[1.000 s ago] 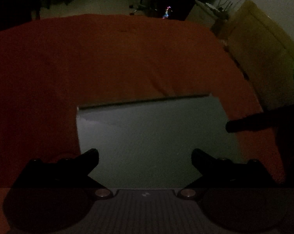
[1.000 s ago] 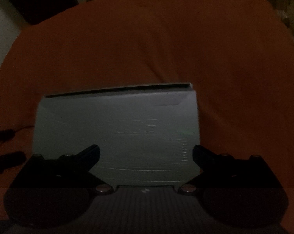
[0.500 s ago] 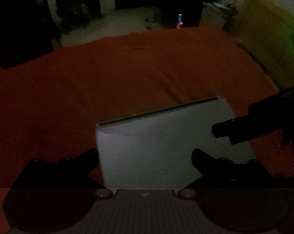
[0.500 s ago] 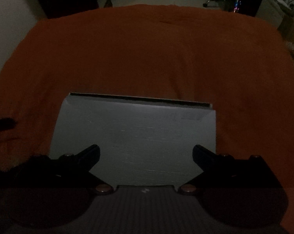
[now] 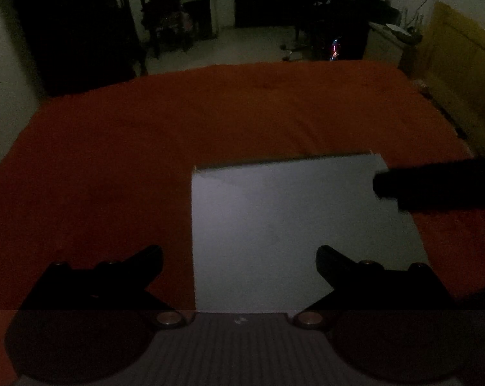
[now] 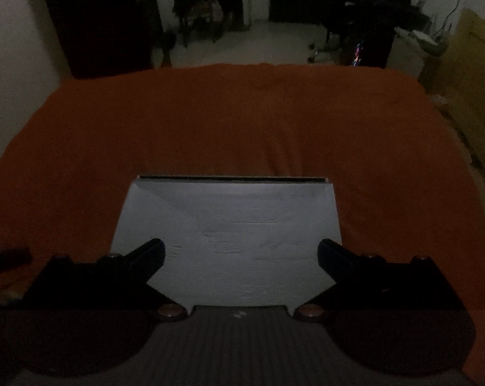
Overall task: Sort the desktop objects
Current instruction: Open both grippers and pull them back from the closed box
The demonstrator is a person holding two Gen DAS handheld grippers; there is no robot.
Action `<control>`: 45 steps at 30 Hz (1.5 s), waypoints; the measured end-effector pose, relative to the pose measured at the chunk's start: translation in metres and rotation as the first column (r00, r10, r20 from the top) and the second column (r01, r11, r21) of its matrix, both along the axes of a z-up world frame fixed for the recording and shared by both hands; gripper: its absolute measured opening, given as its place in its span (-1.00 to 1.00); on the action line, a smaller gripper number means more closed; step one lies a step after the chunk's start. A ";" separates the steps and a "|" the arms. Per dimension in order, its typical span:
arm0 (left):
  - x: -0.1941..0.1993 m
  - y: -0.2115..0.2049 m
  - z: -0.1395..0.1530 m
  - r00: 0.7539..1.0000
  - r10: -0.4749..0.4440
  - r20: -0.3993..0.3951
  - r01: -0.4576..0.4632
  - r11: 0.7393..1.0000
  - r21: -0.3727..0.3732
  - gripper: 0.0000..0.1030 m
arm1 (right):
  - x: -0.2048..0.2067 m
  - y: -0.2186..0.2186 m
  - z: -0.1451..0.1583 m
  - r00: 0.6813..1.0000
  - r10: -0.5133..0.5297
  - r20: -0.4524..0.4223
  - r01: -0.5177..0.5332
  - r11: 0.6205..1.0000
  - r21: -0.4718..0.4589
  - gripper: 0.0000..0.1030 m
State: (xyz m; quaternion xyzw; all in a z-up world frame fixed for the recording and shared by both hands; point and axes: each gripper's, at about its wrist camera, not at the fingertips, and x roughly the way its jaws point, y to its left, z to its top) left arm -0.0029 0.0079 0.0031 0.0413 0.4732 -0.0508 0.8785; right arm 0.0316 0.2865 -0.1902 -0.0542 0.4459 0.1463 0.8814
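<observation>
A flat white box (image 5: pixel 290 225) lies closed on the orange cloth (image 5: pixel 146 144), near the front edge. It also shows in the right wrist view (image 6: pixel 229 231). My left gripper (image 5: pixel 239 257) is open and empty, above the box's near left part. My right gripper (image 6: pixel 241 254) is open and empty, centred over the box's near edge. A dark finger of the right gripper (image 5: pixel 435 189) reaches in over the box's right edge in the left wrist view. The left gripper's tip (image 6: pixel 7 254) shows at the far left of the right wrist view.
The orange cloth (image 6: pixel 242 122) covers the whole surface and is bare beyond the box. Past its far edge are a pale floor, a wooden chair (image 5: pixel 160 16) and dark furniture. A yellow-brown panel (image 5: pixel 461 74) stands at the right. The scene is dim.
Both grippers have risen and tilted up, so the room beyond the cloth has come into view. The box sits smaller and lower in both views. Both grippers stay open.
</observation>
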 end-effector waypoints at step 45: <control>0.007 -0.006 -0.010 0.983 0.173 -0.065 -0.170 0.984 0.049 0.99 | -0.038 0.042 -0.043 0.991 -0.099 -0.094 0.091 0.992 -0.084 1.00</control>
